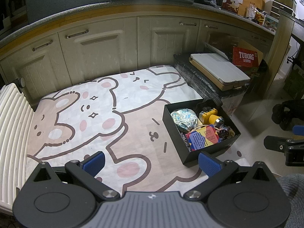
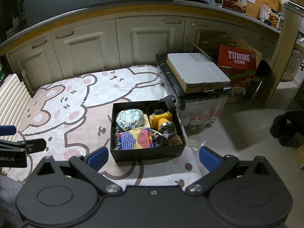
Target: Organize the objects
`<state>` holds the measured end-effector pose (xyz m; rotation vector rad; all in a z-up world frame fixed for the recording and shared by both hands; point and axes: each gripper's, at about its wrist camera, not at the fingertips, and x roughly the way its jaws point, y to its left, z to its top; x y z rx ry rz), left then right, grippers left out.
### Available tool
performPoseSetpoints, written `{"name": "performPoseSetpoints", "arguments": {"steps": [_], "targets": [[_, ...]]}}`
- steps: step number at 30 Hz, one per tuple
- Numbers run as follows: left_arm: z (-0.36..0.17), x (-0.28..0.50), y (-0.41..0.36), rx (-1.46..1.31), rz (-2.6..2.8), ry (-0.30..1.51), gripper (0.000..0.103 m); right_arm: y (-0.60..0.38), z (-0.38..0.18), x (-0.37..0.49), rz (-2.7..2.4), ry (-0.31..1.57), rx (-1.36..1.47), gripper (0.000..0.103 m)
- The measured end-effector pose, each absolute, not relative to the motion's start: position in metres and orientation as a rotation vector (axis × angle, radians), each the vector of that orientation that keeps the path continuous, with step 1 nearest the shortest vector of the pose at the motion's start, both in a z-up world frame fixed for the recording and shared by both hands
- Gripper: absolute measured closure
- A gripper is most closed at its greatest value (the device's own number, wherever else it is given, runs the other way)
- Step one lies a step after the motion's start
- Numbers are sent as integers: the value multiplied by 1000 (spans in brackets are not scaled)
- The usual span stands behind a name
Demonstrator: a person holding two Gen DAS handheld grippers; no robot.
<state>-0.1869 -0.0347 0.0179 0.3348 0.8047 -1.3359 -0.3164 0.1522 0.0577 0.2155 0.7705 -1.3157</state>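
Observation:
A black open box (image 1: pixel 190 133) (image 2: pixel 133 154) sits on the right part of a bear-print mat (image 1: pixel 106 114) (image 2: pixel 72 98). Inside lie a blue-patterned fabric pouch (image 1: pixel 183 117) (image 2: pixel 130 117), a yellow headlamp (image 1: pixel 210 116) (image 2: pixel 164 119), a colourful perforated puzzle block (image 1: pixel 203 138) (image 2: pixel 135 137) and dark tangled yarn (image 1: pixel 226 131) (image 2: pixel 165 138). My left gripper (image 1: pixel 152 162) is open and empty above the mat, left of the box's near corner. My right gripper (image 2: pixel 153 158) is open and empty, just in front of the box's near wall.
A wrapped black crate (image 1: pixel 205 81) (image 2: pixel 190 98) topped with a flat cardboard box and grey tablet case (image 1: pixel 218 68) (image 2: pixel 197 68) stands behind the box. A red Tuborg carton (image 1: pixel 246 58) (image 2: pixel 238 58), cream cabinets (image 1: pixel 106 53), a white radiator (image 1: pixel 11 133) and dark shoes (image 2: pixel 286 129) surround the mat.

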Motion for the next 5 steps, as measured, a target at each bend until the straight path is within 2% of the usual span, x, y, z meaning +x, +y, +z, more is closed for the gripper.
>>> {"name": "performPoseSetpoints", "arguments": {"steps": [5], "targets": [[18,-187,-35,345,-1361,804,0,152,58,-316,-1315,771,215,0]]}}
